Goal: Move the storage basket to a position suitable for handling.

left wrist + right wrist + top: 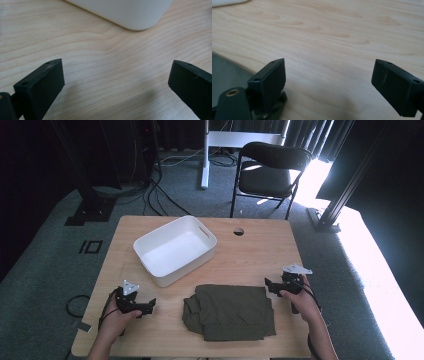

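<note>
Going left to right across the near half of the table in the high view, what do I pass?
Left tongs → folded olive-green cloth → right tongs.

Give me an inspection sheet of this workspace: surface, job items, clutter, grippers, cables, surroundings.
Surface: light wooden table with a round hole near its far edge.
Job's things: empty white rectangular plastic tub at far left; folded olive-green garment at near centre, lying apart from the tub.
Clutter: nothing seen on the table.
Grippers: left gripper and right gripper both open over bare wood, either side of the garment, holding nothing.
Cables: black cables across the floor beyond the table; a coiled one at its left.
Surroundings: grey carpet, black folding chair, white stand, dark curtains.
</note>
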The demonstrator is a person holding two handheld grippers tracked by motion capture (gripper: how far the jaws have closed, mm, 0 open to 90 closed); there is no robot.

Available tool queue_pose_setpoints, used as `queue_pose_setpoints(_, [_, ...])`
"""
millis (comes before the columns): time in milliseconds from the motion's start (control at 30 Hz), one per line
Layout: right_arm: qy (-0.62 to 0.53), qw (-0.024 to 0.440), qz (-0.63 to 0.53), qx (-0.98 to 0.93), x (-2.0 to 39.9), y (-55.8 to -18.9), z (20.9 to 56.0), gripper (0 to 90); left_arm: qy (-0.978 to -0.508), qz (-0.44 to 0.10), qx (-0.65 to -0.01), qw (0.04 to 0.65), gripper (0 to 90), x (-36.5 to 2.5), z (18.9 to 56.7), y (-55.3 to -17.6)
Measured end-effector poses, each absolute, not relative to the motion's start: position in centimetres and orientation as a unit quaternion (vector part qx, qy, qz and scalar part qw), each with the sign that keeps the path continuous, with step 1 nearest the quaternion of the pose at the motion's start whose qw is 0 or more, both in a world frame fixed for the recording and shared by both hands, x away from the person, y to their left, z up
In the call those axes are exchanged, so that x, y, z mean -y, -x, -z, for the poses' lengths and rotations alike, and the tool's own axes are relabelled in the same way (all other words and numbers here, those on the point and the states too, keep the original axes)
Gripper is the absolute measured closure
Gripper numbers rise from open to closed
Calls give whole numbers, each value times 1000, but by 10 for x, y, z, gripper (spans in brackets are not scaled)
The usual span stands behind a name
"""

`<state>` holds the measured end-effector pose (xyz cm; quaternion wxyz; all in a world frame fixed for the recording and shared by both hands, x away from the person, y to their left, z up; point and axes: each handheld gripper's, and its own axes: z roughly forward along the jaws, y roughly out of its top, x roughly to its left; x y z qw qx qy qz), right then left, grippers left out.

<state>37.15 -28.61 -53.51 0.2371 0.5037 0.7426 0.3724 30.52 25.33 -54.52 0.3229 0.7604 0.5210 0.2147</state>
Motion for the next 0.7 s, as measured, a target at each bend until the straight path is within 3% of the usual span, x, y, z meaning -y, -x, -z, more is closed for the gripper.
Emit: queue_pose_setpoints(700, [-451,238,-399,-762,224,-416,513,130,-744,-228,-527,343,18,-253,519,-320])
